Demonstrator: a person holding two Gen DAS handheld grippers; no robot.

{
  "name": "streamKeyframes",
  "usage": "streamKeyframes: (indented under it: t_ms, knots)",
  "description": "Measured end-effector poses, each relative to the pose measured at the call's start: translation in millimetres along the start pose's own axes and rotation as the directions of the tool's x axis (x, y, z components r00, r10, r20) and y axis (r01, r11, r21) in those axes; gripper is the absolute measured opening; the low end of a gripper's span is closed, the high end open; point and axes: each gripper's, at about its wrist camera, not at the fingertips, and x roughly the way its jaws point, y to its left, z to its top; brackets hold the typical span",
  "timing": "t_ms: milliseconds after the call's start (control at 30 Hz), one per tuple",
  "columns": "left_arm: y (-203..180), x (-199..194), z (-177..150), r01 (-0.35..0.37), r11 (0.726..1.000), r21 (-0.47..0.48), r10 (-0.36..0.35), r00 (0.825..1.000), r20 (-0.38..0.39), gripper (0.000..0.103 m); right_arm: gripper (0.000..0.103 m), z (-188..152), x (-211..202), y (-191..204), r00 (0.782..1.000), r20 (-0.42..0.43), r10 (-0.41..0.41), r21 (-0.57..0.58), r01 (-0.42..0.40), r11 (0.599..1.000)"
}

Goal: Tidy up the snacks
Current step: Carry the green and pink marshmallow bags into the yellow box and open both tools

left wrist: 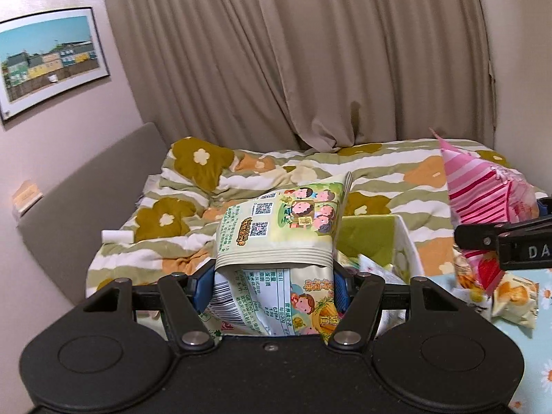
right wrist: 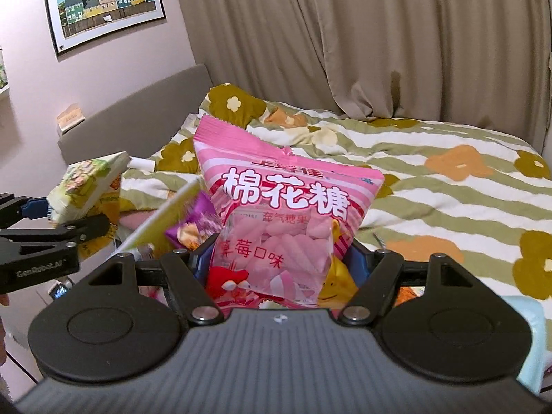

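My left gripper (left wrist: 274,284) is shut on a pale green snack bag (left wrist: 286,227) with cartoon children, held upright above a bin (left wrist: 407,241) with green inside walls. My right gripper (right wrist: 276,258) is shut on a pink marshmallow bag (right wrist: 283,214), held upright. In the left wrist view the pink bag (left wrist: 483,189) and the right gripper (left wrist: 500,238) show at the right edge. In the right wrist view the green bag (right wrist: 86,186) and the left gripper (right wrist: 55,224) show at the left. A purple snack packet (right wrist: 196,227) lies below the pink bag.
A bed with a flowered striped quilt (right wrist: 431,172) fills the room behind. Several loose snack packets (left wrist: 510,293) lie on a light blue daisy cloth (left wrist: 538,345) at the right. Beige curtains (left wrist: 310,51) hang behind, a grey headboard (left wrist: 86,200) at the left.
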Motion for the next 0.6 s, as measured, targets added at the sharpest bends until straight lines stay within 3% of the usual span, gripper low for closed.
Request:
streamKeyframes:
  t_ms: [200, 367, 400, 500, 600]
  knots:
    - [29.8, 53.9, 15.6, 0.100, 0.995, 0.029, -0.099, 0.995, -0.027, 0.069, 0.088, 19.8, 46.8, 37.4, 0.999, -0.012, -0.049, 0.018, 0.049, 0.999]
    - [38.4, 104.6, 22.5, 0.197, 0.979, 0.045, -0.193, 0.978, -0.079, 0.069, 0.088, 27.9, 78.8, 51.3, 0.993, -0.034, -0.111, 0.067, 0.113, 0.991]
    - [38.7, 112.2, 22.7, 0.212, 0.976, 0.043, -0.208, 0.974, -0.093, 0.072, 0.088, 28.2, 84.1, 52.4, 0.991, -0.041, -0.125, 0.079, 0.128, 0.989]
    - [37.5, 134.7, 20.7, 0.251, 0.967, 0.049, -0.243, 0.961, -0.132, 0.097, 0.088, 26.8, 96.8, 54.7, 0.983, -0.064, -0.171, 0.114, 0.177, 0.978]
    - [38.6, 140.7, 13.8, 0.282, 0.958, 0.049, -0.272, 0.951, -0.148, 0.100, 0.088, 22.6, 104.2, 54.2, 0.974, -0.090, -0.206, 0.144, 0.218, 0.965]
